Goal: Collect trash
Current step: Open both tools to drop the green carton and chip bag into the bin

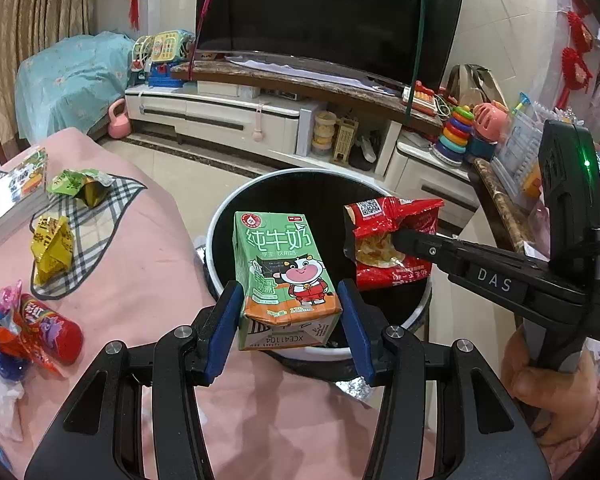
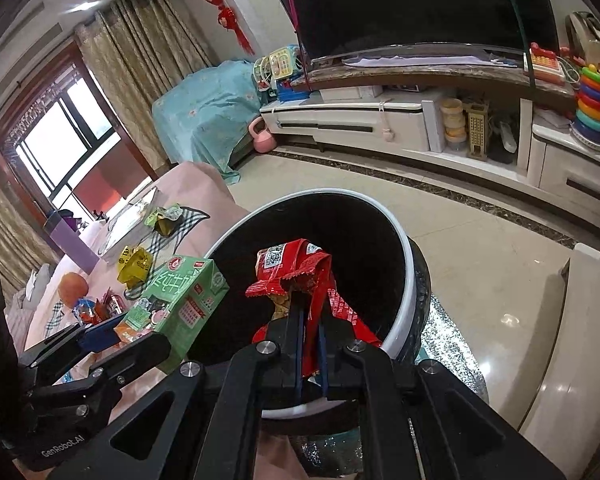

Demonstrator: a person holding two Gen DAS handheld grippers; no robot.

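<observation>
Two grippers over black bin at frame centre, left gripper clamped on milk carton, right gripper pinching red wrapper, pink tablecloth lower left, TV top, tiled floor.

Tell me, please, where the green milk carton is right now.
The green milk carton is gripped in the left tongs, above the near rim of the round bin, left of the red snack wrapper.

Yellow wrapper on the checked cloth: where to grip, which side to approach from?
Grip the yellow wrapper at its raised, crumpled upper fold, coming from above with the jaws across the ridge. It lies puffed on the checked cloth, apart from the green wrapper, so the top crease is free; the flat edges hug the cloth.
</observation>
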